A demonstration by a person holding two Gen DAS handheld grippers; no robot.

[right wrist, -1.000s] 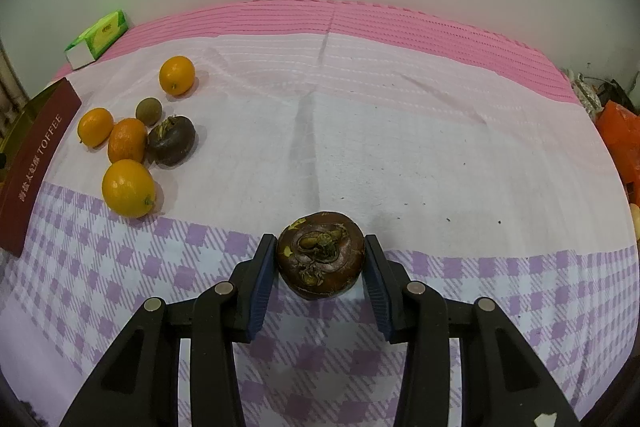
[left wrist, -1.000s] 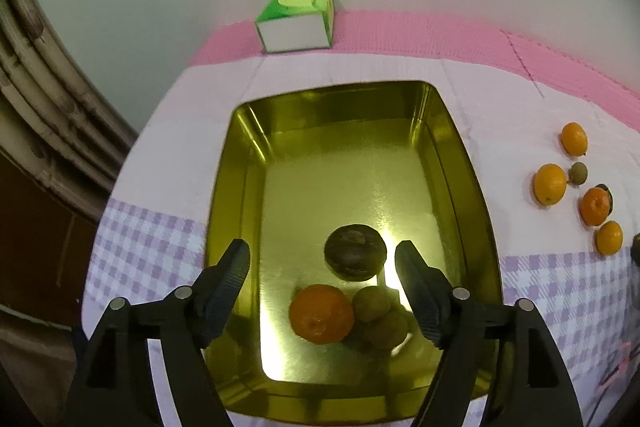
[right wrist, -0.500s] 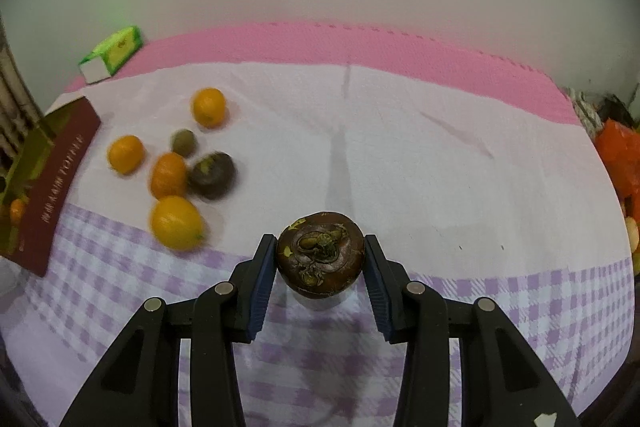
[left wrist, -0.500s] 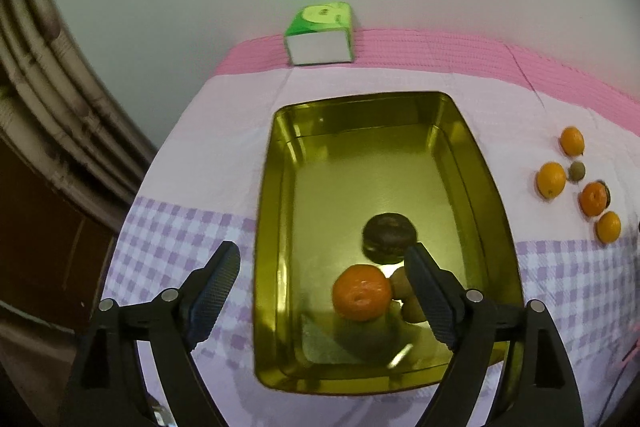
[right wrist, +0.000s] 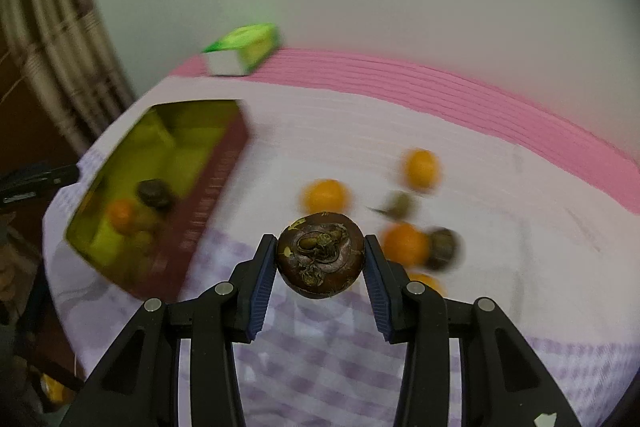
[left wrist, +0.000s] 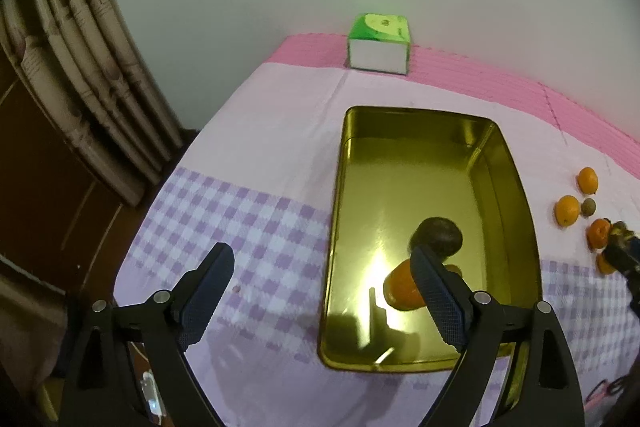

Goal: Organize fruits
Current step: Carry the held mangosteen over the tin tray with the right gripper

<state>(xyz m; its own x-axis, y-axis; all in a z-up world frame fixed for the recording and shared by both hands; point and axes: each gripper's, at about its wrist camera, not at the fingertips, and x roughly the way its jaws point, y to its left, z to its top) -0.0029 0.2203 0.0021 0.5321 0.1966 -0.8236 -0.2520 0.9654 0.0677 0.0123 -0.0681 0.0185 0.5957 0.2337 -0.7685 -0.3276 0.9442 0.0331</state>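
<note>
The right gripper [right wrist: 320, 267] is clamped on a dark brown mangosteen [right wrist: 321, 254], its blue pads pressed to either side of the fruit, carried above the checked tablecloth [right wrist: 328, 355]. Past it the view blurs — loose oranges [right wrist: 325, 195] at about twelve to two o'clock, with a small kiwi [right wrist: 401, 203] and another dark fruit [right wrist: 444, 249] among them. The gold tin tray [right wrist: 120, 163] sits at ten o'clock, holding an orange and a dark fruit.

The left gripper [left wrist: 320, 297] has its jaws spreading wide with nothing between them, over the tray's [left wrist: 420, 123] near left corner. A second mangosteen [left wrist: 438, 237] and a tangerine [left wrist: 402, 291] lie in the tray at its five o'clock end. A green tissue box [left wrist: 378, 43] stands at twelve o'clock by the wall.
</note>
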